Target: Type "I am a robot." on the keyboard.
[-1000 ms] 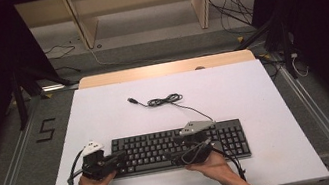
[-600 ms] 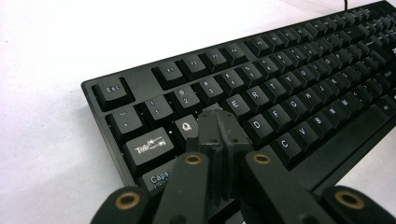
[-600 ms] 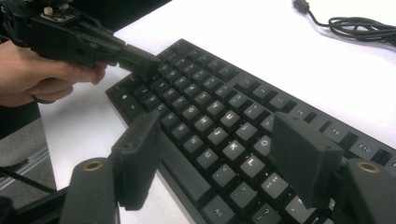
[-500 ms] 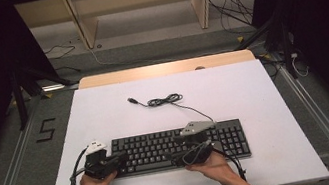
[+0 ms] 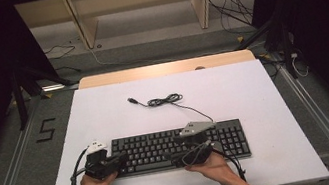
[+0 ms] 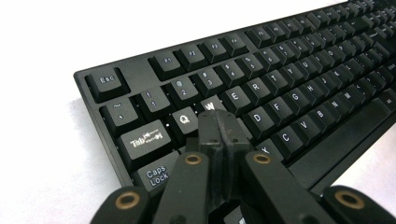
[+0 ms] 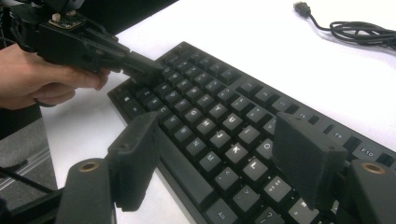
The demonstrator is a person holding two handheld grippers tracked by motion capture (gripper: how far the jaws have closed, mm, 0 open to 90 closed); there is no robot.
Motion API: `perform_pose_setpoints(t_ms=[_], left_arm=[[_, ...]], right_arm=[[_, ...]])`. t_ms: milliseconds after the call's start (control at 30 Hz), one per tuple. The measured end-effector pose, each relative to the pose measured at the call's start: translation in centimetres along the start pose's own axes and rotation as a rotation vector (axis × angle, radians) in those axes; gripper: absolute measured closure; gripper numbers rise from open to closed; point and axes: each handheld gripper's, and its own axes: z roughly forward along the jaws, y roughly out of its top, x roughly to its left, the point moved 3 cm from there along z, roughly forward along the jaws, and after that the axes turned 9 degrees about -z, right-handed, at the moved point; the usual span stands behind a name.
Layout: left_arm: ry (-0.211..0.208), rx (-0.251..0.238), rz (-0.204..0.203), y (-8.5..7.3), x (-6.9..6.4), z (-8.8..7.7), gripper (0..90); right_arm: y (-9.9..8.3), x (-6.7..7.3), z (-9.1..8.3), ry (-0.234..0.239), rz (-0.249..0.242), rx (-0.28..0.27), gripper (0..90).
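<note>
While left gripper [image 6: 219, 122] jaws closed — right gripper [image 7: 219, 158] jaws apart, keyboard [image 5: 181, 145] beneath.

The closed jaws hide keys below W on the keyboard [image 6: 261, 88].

Matt black plastic keyboard [image 5: 181, 146]; smooth white table [image 5: 253, 88]; bare wood far edge.

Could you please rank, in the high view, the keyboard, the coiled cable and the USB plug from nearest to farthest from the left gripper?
Measured from the left gripper:
1. Keyboard: its left end lies right under the gripper's tips.
2. Coiled cable: mid-table, beyond the keyboard and to the right.
3. USB plug: at the cable's free end, slightly farther back; close to the coil, so this is a narrow call.
</note>
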Motion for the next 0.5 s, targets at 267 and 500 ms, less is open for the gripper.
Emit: perform_pose_setpoints(t_ms=[267,500], left_arm=[[-0.025,-0.079,-0.008,0.6,-0.2,-1.5,79.1],[-0.059,-0.117,-0.030,0.6,-0.6,-2.5,59.8]], right_arm=[[0.1,0.1,-0.1,0.004,-0.004,-0.014,32.9],[0.2,0.2,-0.1,0.003,-0.005,-0.023,33.1]])
